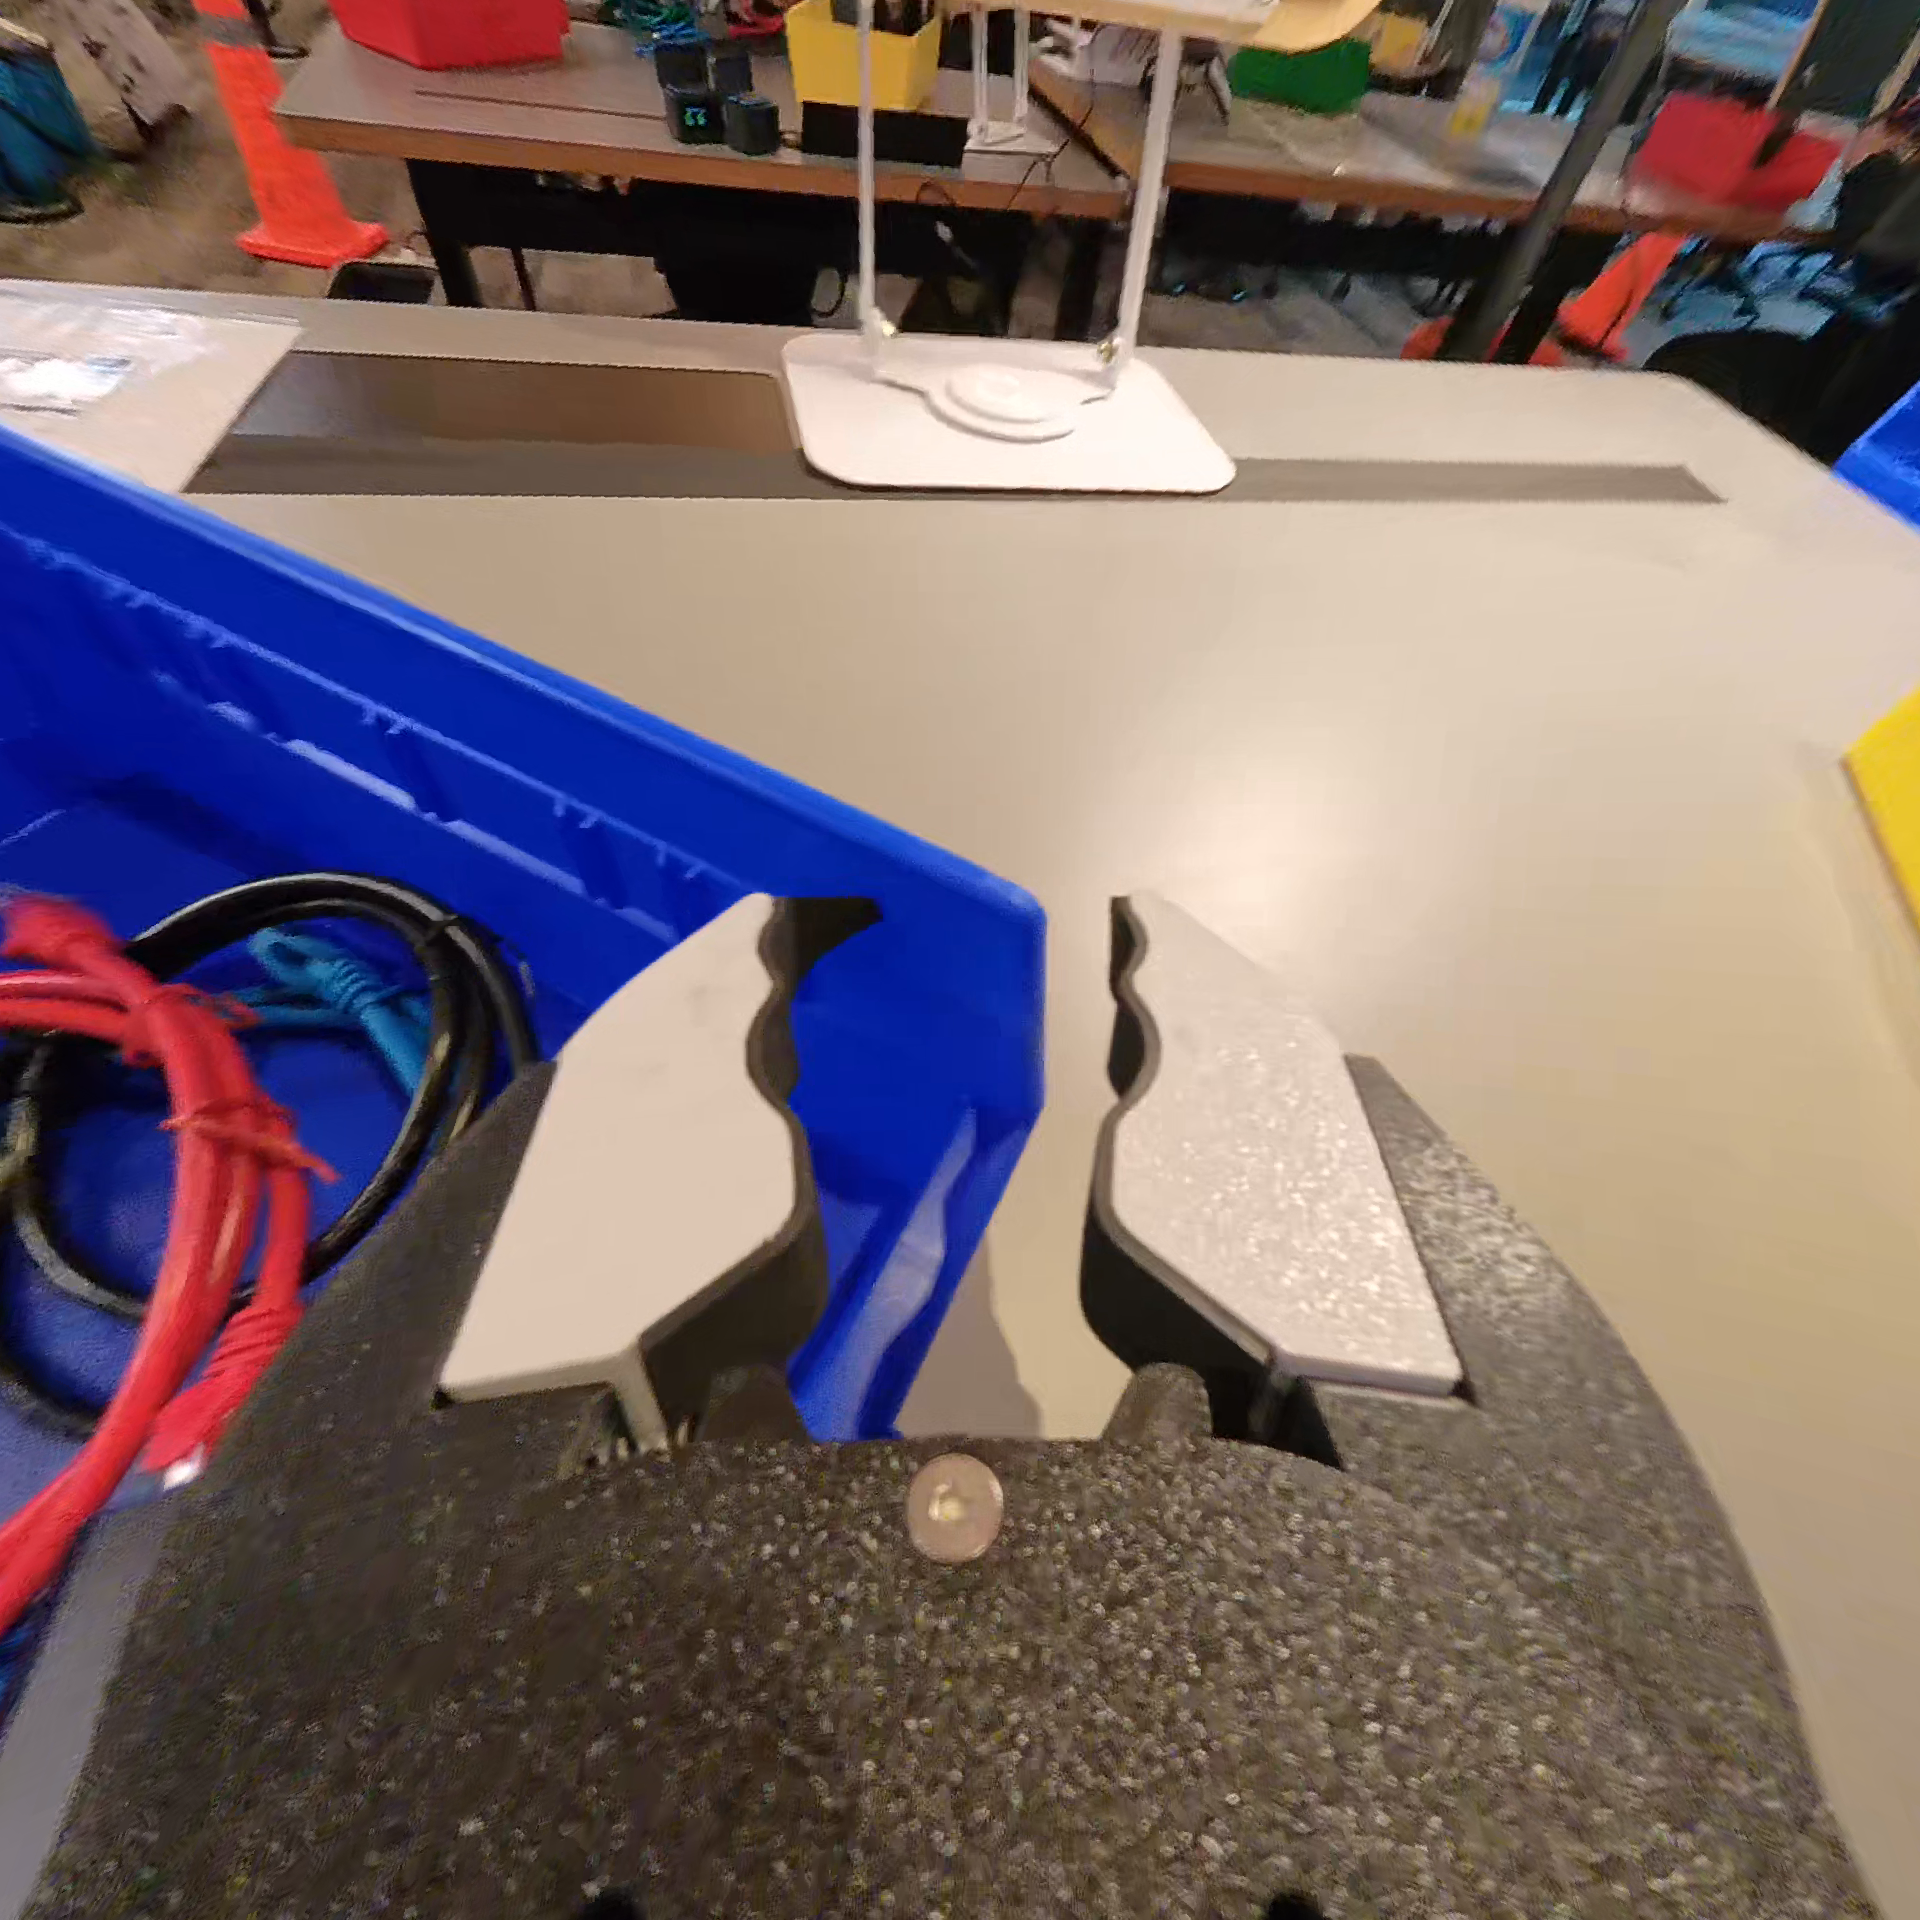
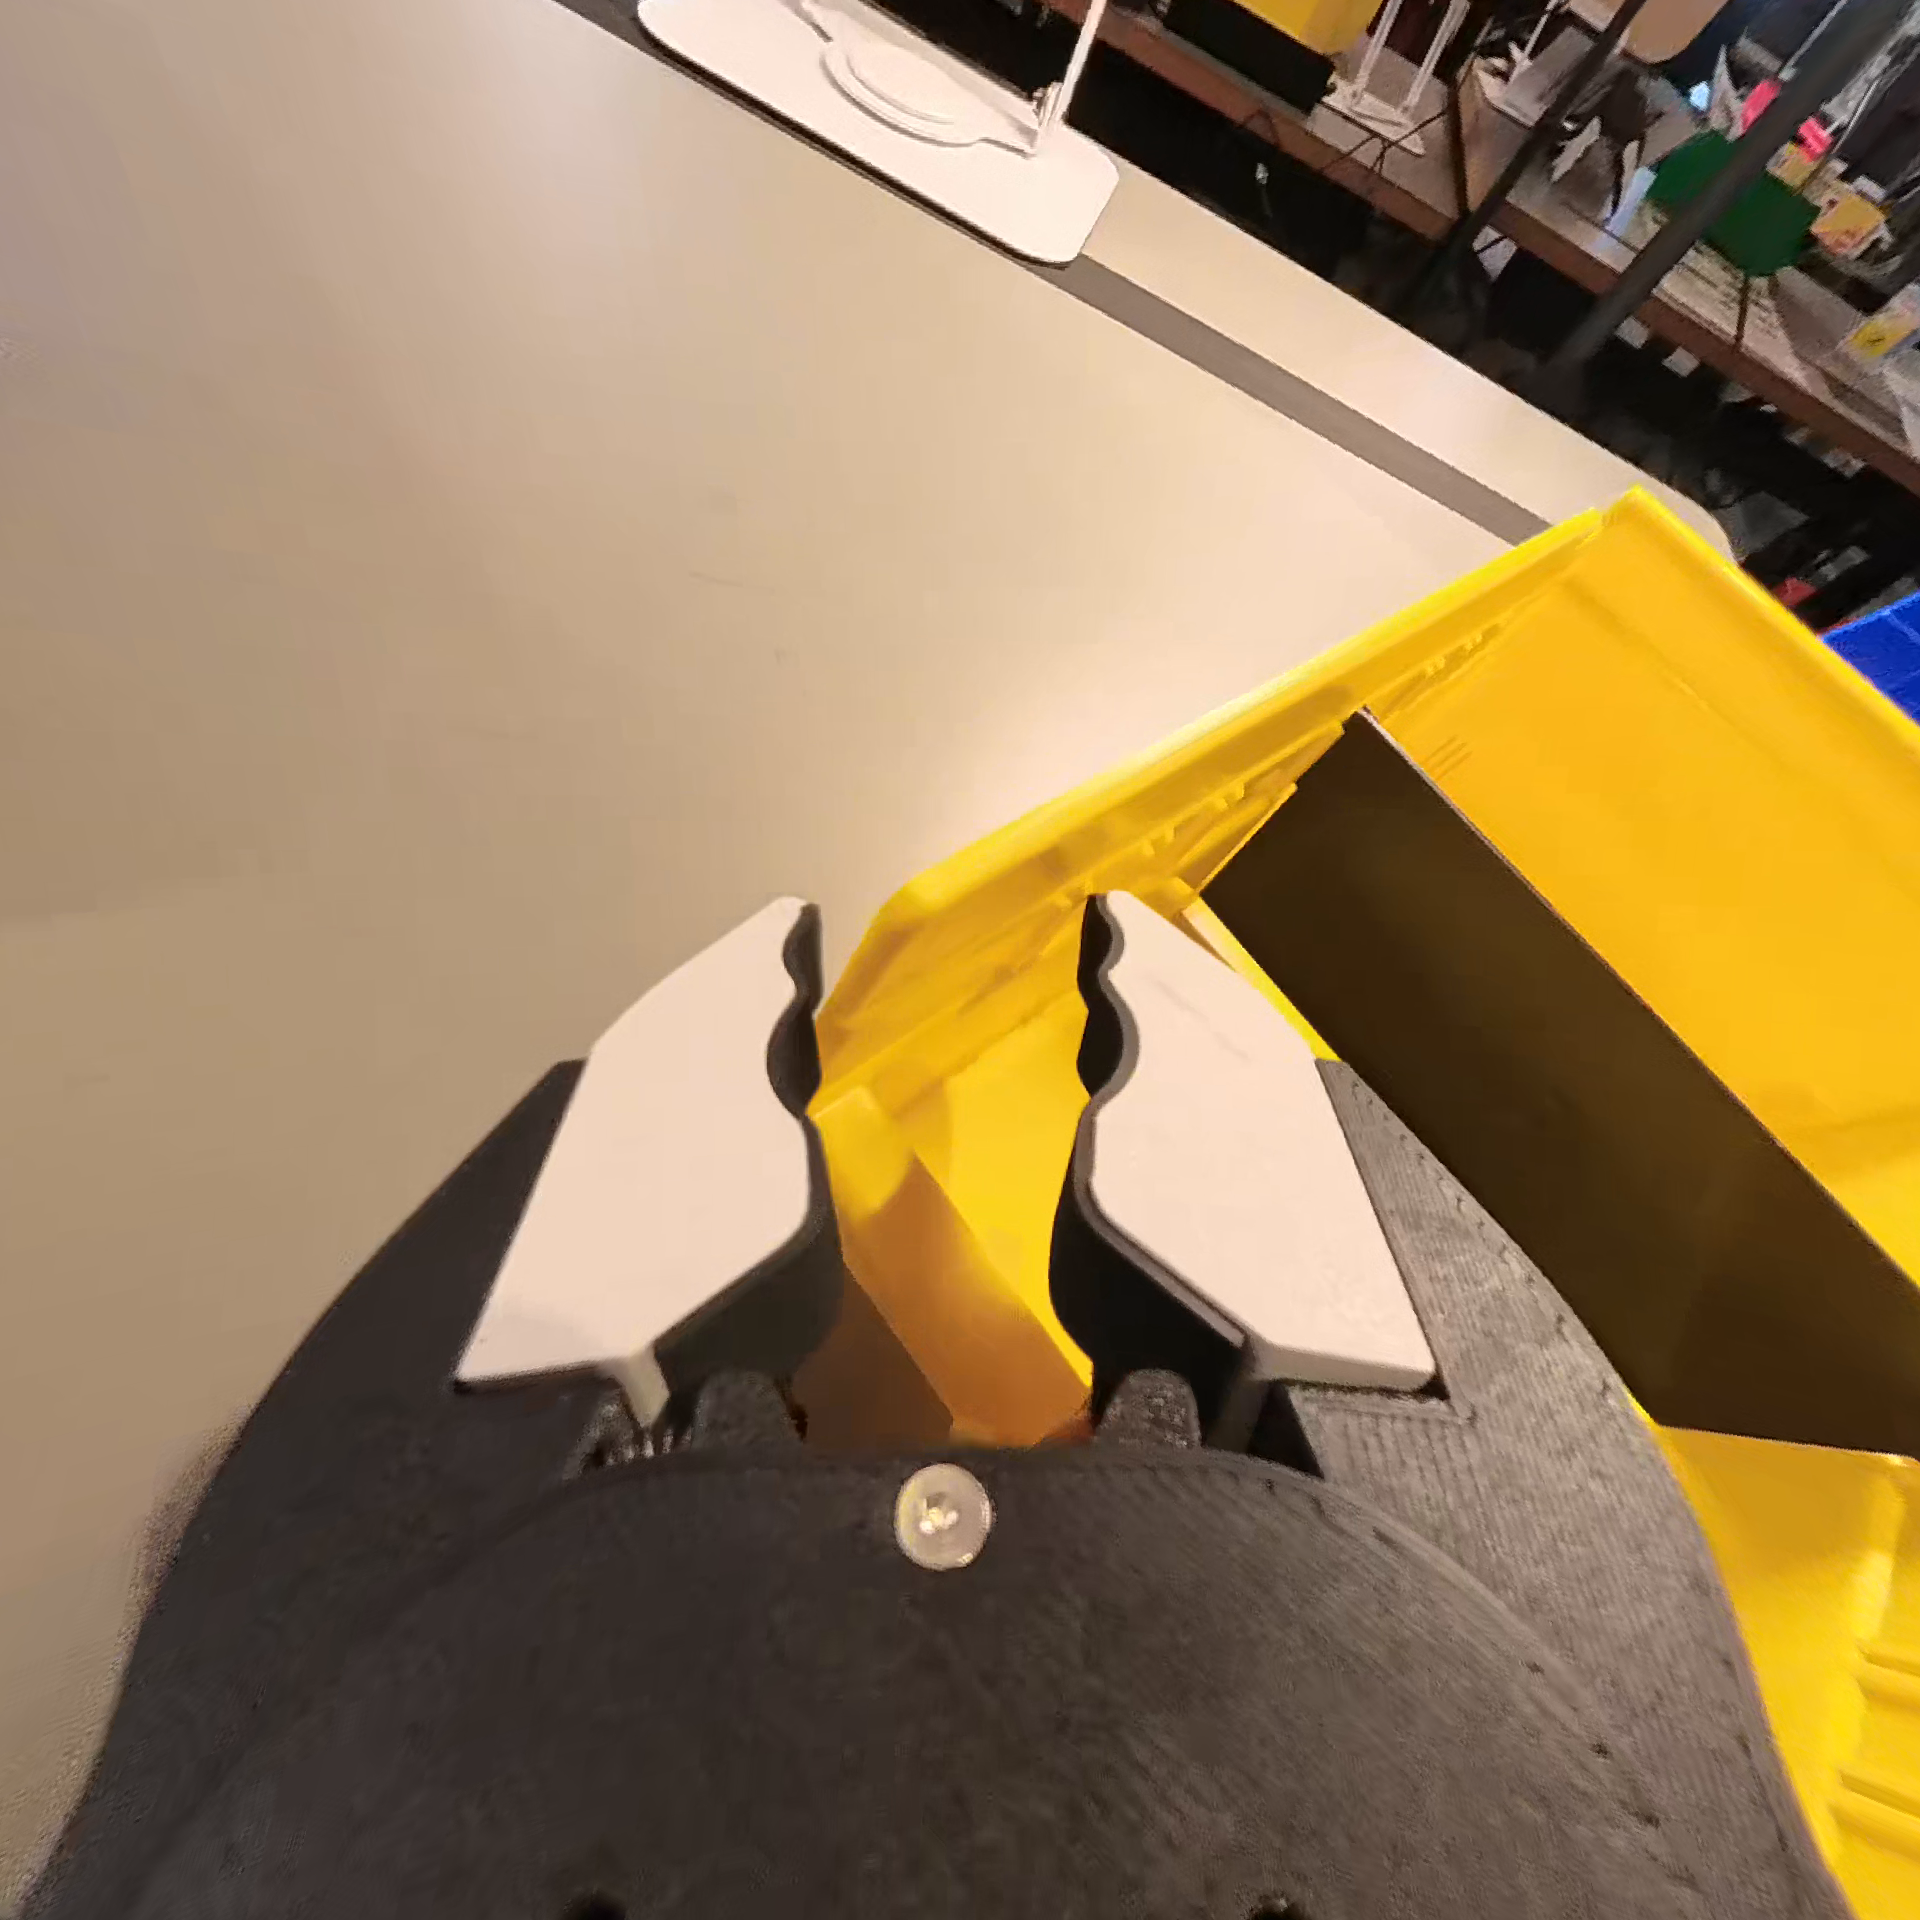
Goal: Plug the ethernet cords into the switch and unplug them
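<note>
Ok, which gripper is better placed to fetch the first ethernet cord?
Left, probably. The left gripper hangs open at the corner of the blue bin holding the red cord, black cord and blue cord. The right gripper is open over the yellow bin, no cords visible there.

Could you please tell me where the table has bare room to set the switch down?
The table is bare between the blue bin, the yellow bin and the white stand base. The blue bin is crowded with red cord and black cord coils.
</note>
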`<state>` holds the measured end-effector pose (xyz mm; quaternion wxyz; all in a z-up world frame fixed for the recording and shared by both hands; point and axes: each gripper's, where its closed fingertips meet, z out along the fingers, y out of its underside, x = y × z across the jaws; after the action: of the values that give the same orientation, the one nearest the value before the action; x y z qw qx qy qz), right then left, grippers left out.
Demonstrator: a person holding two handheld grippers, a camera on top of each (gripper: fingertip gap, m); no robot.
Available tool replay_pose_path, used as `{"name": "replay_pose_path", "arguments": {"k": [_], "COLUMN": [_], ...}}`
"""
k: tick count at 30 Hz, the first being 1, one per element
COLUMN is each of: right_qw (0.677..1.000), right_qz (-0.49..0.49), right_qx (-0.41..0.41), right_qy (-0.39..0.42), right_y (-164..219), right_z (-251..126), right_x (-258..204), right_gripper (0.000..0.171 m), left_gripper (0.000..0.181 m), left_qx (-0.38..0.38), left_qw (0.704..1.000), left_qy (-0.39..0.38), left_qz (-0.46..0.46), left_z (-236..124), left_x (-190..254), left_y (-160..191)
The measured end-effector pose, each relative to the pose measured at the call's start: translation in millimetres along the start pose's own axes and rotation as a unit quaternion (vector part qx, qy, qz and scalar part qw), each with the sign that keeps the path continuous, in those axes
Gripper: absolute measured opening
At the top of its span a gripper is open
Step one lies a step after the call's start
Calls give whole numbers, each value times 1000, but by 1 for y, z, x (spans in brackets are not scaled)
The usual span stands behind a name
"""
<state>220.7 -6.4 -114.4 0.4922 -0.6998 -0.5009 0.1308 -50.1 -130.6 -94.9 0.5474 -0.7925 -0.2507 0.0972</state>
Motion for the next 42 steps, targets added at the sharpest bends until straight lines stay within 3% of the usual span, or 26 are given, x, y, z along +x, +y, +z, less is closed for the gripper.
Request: {"name": "replay_pose_path", "arguments": {"k": [2,10,14,17,19,26,29,35,42], "right_qw": [1000,1000,999,1000,1000,998,998,994,994], "right_qz": [-4,3,15,13,8,23,3,-13,-9], "right_qx": [5,8,24,20,18,19,22,26,30], "right_qy": [-8,-22,-21,-3,17,51,64,109,108], "right_y": [3,30,27,25,27,41,41,40,43], "right_z": [-2,-20,-16,-10,-10,-24,-25,-22,-13], "right_x": [5,44,45,47,55,88,96,118,132], "right_gripper": [47,39,53,53,38,22,22,7,6], "left_gripper": [48,65,75,45,28,15,22,7,5], "left_qx": [-9,34,-2,-8,1,3,-21,-31,-3], "left_qw": [1000,994,993,991,990,979,978,957,964], "left_qy": [-13,-85,-95,-108,-107,-143,-140,-200,-175], "left_qz": [22,53,67,78,97,145,153,209,200], "left_z": [-9,-83,-65,-58,-66,-104,-103,-121,-146], "left_x": [-15,-63,-56,-59,-66,-98,-105,-127,-149], "left_y": [7,8,20,24,24,35,47,50,59]}}
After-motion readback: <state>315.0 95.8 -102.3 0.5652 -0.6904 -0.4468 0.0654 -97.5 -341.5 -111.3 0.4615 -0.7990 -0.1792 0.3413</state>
